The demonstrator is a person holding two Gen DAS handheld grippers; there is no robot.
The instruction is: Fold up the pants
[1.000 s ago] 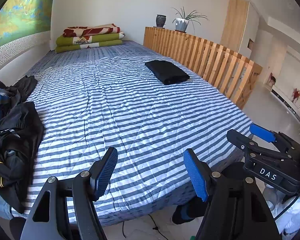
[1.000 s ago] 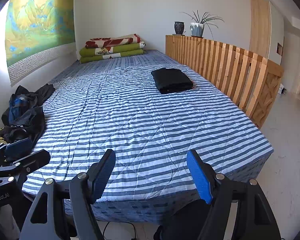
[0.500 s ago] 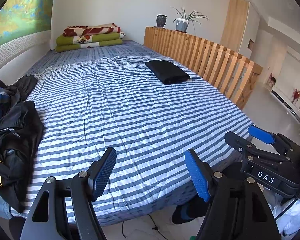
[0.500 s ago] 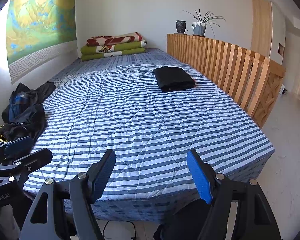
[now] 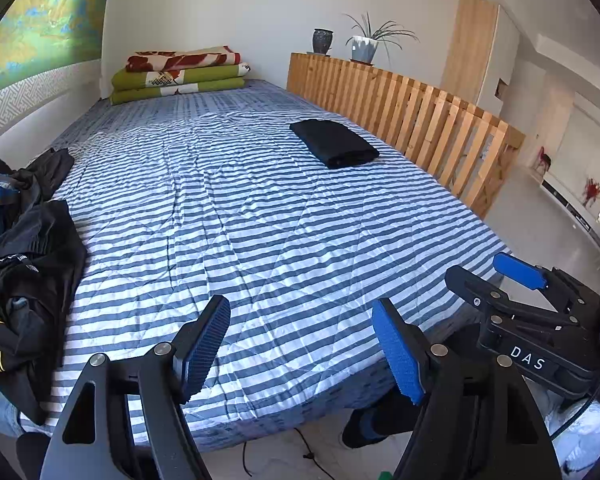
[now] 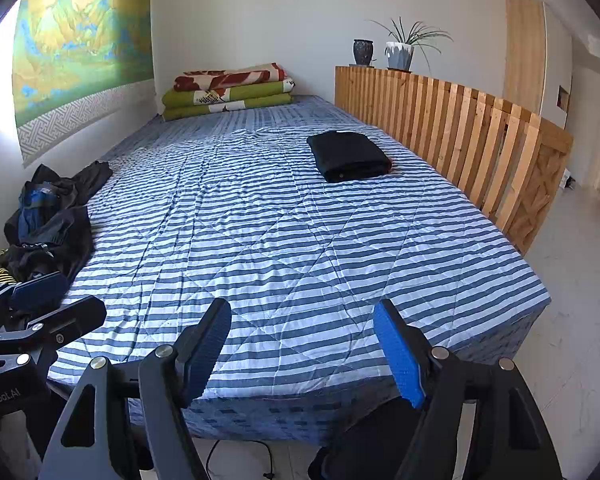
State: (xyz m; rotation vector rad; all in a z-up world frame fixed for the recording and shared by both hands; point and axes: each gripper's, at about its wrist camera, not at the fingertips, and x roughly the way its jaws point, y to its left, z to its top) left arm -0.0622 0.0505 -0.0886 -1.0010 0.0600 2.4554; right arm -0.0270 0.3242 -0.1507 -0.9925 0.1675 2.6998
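Observation:
A neatly folded black pair of pants lies far off on the striped bed, near the wooden rail. A heap of dark unfolded clothes sits on the bed's left edge. My left gripper hovers over the bed's near edge; its jaws are opening and nothing is between them. My right gripper stands open and empty beside it, also over the near edge. Each gripper shows in the other's view: the right gripper at the right, the left gripper at the left by the heap.
The blue-and-white striped quilt covers the bed. A slatted wooden rail runs along its right side, with potted plants on top. Folded blankets are stacked at the head. A person's socked foot and a cable lie on the floor below.
The left gripper's jaws have spread slightly wider. Both hands and everything on the bed have stayed in place.

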